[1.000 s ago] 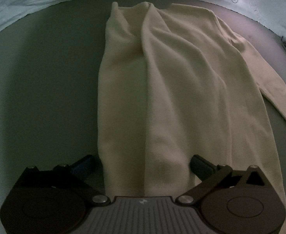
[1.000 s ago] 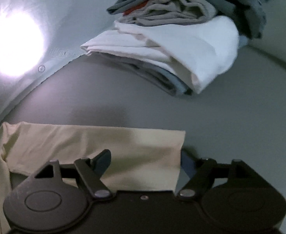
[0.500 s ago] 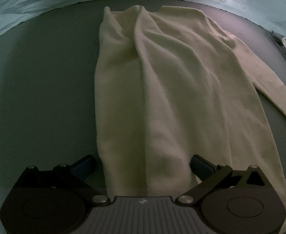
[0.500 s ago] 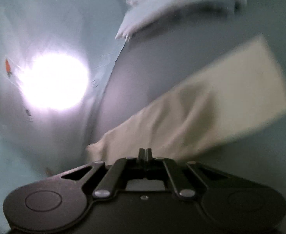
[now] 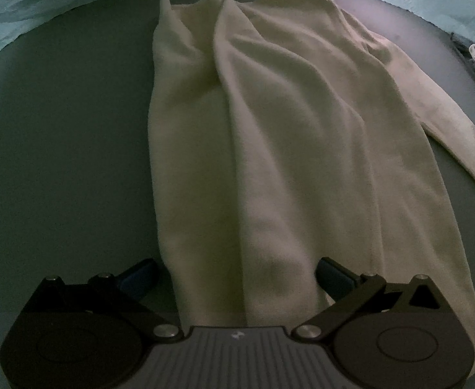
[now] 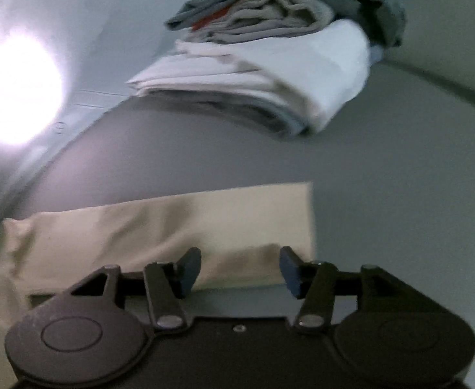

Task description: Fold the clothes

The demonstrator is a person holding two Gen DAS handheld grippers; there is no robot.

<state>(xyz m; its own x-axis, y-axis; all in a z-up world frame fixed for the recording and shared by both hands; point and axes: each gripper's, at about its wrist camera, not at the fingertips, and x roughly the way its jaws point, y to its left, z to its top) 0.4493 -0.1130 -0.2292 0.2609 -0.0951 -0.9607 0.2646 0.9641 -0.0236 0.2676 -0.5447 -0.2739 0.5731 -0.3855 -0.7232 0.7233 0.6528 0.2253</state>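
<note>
In my left view, the cream sweater [image 5: 270, 149] lies flat on the grey table [image 5: 59, 162], one side already folded in. My left gripper [image 5: 234, 275] hangs wide open over the hem, holding nothing.

In my right view, the sleeve [image 6: 172, 227] stretches out flat. My right gripper [image 6: 240, 270] has just been opening; its jaws stand apart, perhaps still brushing the cloth. I should pinch the sleeve's end firmly, then carry it across the body.

Cream garment [image 5: 286, 149], seemingly grey table [image 5: 65, 162]
</note>
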